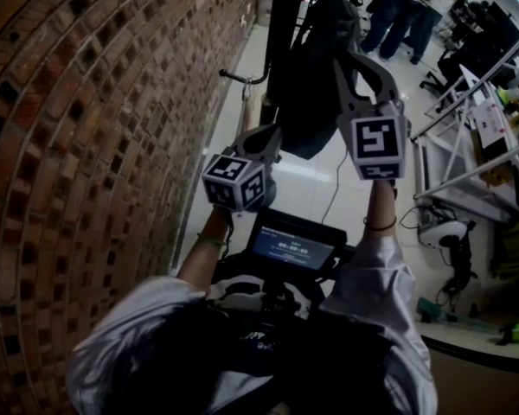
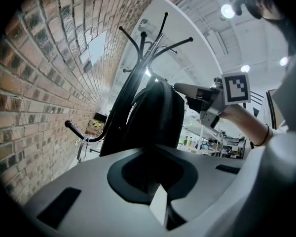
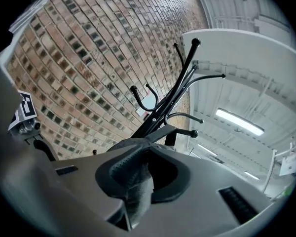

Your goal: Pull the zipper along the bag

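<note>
Right fingers, left fingers pinch hanging bag.

On the bag the zipper's slider cannot be made out in any view, and the bag's lower part is covered by the left gripper in that gripper's view. The people behind and the coat stand are cut off by the head view's upper edge.

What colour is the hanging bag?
The bag is black; best seen in the left gripper view.

Dim, fisheye-warped views; glaring ceiling lights overhead.
</note>
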`<state>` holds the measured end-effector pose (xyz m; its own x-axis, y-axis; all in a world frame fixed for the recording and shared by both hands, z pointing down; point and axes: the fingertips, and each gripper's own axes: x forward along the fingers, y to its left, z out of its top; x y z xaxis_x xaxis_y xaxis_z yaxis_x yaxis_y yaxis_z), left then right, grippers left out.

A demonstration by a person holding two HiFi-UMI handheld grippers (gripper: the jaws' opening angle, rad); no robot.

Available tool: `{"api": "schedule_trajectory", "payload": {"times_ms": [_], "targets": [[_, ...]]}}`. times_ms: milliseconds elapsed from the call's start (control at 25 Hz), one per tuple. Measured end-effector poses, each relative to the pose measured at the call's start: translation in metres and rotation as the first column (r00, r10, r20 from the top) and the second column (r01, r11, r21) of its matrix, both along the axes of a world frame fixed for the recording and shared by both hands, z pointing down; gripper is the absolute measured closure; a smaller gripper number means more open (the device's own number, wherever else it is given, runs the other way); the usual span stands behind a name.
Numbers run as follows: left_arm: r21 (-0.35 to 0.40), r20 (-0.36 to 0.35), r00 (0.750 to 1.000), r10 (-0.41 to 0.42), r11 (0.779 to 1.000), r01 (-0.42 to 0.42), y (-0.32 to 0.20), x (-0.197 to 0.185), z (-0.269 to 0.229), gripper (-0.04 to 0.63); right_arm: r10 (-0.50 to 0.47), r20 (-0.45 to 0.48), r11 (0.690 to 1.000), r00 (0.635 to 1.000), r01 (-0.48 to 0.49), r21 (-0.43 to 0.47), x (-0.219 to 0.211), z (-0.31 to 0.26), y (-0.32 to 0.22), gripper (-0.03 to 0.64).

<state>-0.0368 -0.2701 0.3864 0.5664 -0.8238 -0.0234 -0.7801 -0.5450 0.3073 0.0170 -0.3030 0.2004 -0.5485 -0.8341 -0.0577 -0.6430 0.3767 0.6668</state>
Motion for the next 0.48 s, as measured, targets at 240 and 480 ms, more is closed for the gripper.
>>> {"api": "schedule_trajectory", "payload": {"times_ms": [240,480], "targets": [[0.001,-0.007,1.000,0.009,1.000,-0.009,0.000,0.003,-0.001,0.588,0.018,0.033,0.998,0.999,-0.019,0.054,0.014,-0.016,0.003,0.621],[0.013,-0.038,0.999,0.011,1.000,-0.011,-0.004,0.007,0.003,0.588,-0.023,0.051,0.999,0.998,0.021,0.038,0.011,-0.027,-0.005,0.615]]}}
